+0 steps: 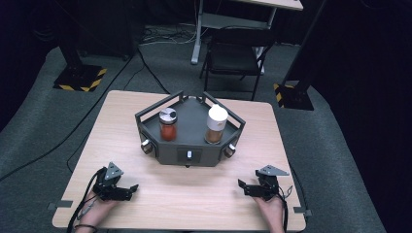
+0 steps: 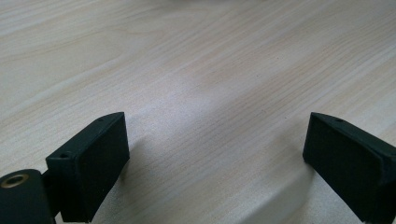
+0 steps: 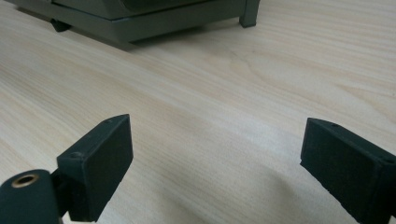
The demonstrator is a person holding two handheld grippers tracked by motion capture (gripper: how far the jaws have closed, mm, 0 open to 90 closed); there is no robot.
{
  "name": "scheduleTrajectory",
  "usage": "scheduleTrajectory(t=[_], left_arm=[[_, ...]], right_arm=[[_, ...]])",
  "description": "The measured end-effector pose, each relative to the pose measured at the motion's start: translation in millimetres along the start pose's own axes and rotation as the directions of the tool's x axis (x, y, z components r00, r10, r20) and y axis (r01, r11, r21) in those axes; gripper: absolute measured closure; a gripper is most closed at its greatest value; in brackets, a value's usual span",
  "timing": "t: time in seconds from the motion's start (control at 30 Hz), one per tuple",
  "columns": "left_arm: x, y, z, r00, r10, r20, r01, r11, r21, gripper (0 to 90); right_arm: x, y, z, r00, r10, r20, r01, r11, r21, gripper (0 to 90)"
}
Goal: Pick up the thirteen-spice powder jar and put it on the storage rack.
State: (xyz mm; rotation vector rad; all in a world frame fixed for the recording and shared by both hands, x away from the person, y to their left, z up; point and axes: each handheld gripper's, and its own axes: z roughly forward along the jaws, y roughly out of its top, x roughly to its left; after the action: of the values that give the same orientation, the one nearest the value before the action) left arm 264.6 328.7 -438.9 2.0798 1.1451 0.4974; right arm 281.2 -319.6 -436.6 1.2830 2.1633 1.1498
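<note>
- Left tool [image 1: 127,189]: I have it resting low on the surface [image 1: 204,204] at the near left corner, jaws spread wide, nothing between them. Its own view shows bare wood grain between the two black pads [image 2: 95,163].
- Right tool [image 1: 245,188]: mirrored at the near right corner, jaws likewise wide and empty. Its view looks along the wood toward the base of the dark tray [image 3: 140,21].
- Both tools point inward toward each other, well apart from the tray. I read this as a neutral park: hands supported, jaws pre-opened, so either side can go in.
- Dark tray [image 1: 192,155]: angular, railed, set mid-surface, front panel with knobs facing me.
- Red spice jar [image 1: 168,124], silver lid, stands upright on the tray's left half; tan spice jar [image 1: 215,124], white lid, upright on the right half. They stand apart, not touching.
- Judgement: each jar sits on the side of its nearer tool, so a straight forward reach over the front rail should suit; the rail will call for coming in from above.
</note>
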Motion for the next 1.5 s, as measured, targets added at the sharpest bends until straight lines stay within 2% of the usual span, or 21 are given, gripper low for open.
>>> scheduleTrajectory(t=[0.23,0.37,0.6,0.77,1.5], left_arm=[[-0.2,0.3,0.0,1.0,0.0,-0.001,0.0,1.0,0.001,6.5],[-0.3,0.2,0.0,1.0,0.0,-0.001,0.0,1.0,0.001,6.5],[-0.3,0.2,0.0,1.0,0.0,-0.001,0.0,1.0,0.001,6.5],[0.1,0.2,0.1,1.0,0.001,0.0,-0.001,1.0,0.001,6.4],[0.1,0.3,0.1,1.0,0.001,0.0,-0.001,1.0,0.001,6.4]], right_arm=[[-2.4,-4.9,2.6,0.9994,0.032,-0.008,-0.032,0.999,0.033,7.8],[-0.1,-4.2,1.4,0.9996,0.029,-0.003,-0.029,0.998,0.051,7.6],[14.4,-3.2,-0.2,0.9984,-0.038,0.042,0.035,0.996,0.081,7.7],[20.9,-1.9,0.5,0.9959,-0.065,0.063,0.059,0.994,0.095,7.5],[22.4,-0.1,2.1,0.9956,-0.06,0.072,0.052,0.993,0.106,3.3]])
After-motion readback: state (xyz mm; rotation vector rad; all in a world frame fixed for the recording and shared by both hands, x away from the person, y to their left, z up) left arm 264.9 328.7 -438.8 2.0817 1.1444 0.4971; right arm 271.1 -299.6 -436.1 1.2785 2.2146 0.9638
